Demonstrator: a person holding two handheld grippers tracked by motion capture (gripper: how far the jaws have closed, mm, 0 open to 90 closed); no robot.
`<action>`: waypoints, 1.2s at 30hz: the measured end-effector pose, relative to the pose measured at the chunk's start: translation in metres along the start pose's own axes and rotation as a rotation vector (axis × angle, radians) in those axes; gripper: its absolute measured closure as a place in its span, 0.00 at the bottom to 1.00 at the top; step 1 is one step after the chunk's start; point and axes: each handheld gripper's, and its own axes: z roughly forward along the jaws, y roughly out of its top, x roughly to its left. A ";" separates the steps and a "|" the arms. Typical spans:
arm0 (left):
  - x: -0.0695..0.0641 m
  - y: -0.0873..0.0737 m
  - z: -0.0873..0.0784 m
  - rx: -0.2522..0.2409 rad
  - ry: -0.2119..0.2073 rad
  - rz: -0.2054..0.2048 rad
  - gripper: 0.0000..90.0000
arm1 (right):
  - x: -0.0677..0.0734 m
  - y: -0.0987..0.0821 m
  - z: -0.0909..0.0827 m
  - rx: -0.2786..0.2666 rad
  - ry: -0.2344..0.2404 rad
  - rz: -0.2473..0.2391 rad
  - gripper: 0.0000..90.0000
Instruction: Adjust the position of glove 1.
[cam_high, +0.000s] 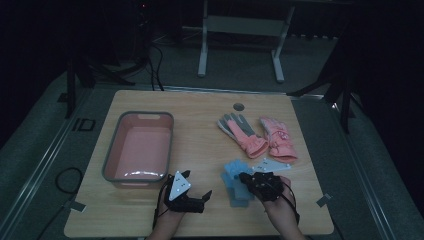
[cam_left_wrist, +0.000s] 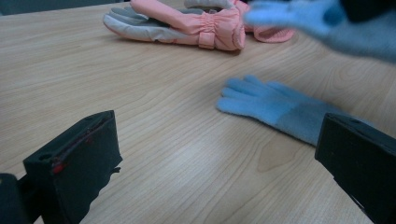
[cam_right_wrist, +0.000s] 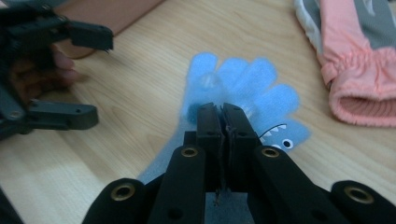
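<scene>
Gloves: two blue (cam_high: 235, 176), two pink (cam_high: 260, 136); one basin (cam_high: 114, 150); right gripper (cam_right_wrist: 223, 109) jaws clamp blue glove; left gripper (cam_high: 200, 192) jaws apart

Black right gripper (cam_right_wrist: 223, 116) — brass-ringed screw holes, trailing cable.

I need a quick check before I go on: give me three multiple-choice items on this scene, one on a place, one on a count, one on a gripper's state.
1. Where does the pink basin stand?
A. the table's left half
B. beside the pink gloves
C. on the floor

2. How many blue gloves are there?
A. one
B. two
C. four

3. How do the right gripper jaws stand?
A. wide open
B. shut on a blue glove
C. shut on a pink glove

Key: 1 A, high view shows it left. 2 B, left gripper view shows one lying, one lifted. 3 B, the jaws pinch blue fabric.
</scene>
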 end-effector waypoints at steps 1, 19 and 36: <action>0.000 0.000 0.000 0.000 0.000 0.001 0.00 | 0.000 -0.001 0.002 0.005 0.007 0.003 0.96; 0.000 0.000 0.000 0.002 0.000 0.003 0.00 | 0.002 -0.023 0.035 0.090 0.007 0.025 0.96; -0.001 0.000 0.001 0.001 -0.001 0.011 0.00 | -0.001 -0.036 0.053 0.136 0.006 0.023 0.90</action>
